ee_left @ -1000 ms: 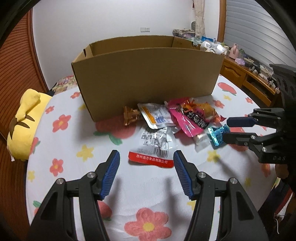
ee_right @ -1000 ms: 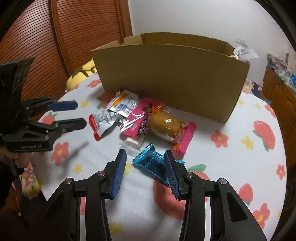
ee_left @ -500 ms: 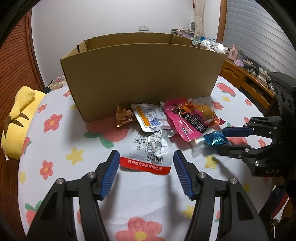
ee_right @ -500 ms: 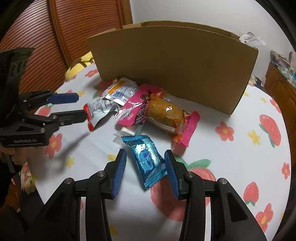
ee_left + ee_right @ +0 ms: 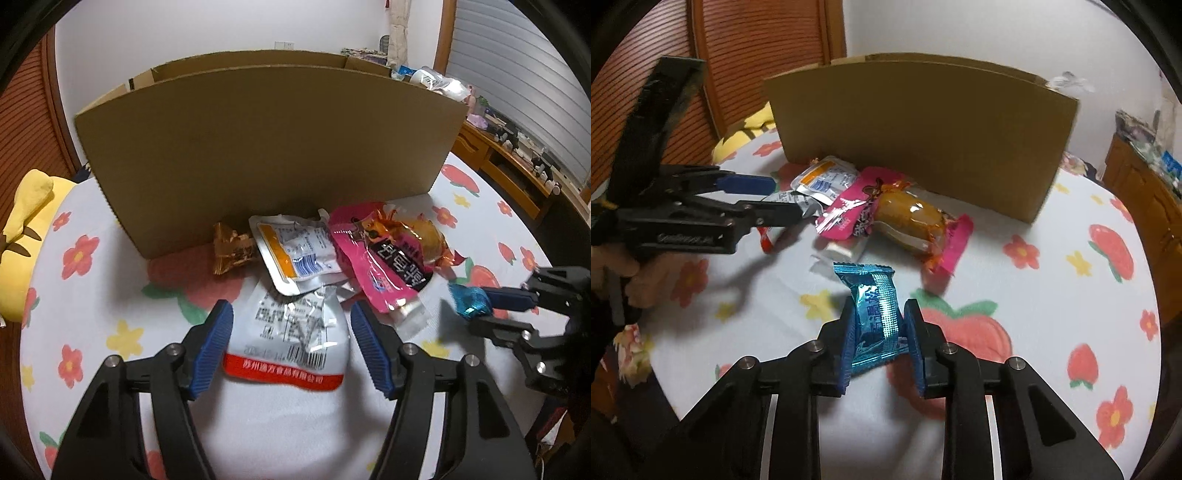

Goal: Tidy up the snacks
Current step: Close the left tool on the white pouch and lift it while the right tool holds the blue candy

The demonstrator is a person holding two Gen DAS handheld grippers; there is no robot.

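Right gripper [image 5: 877, 334], closing, pinches blue packet [image 5: 877, 314] near open tablecloth [image 5: 1052, 314]; left gripper [image 5: 291, 343], opening, straddles silver pouch [image 5: 291, 332] unclasped before cardboard box [image 5: 266, 147].

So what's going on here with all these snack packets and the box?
A person is sorting snacks on a floral tablecloth with a handheld gripper in each hand. The right gripper is closing on a blue wrapped snack, its pads at the wrapper's sides. The left gripper is opening around a silver packet with a red band, not gripping it. More packets lie in front of the cardboard box.
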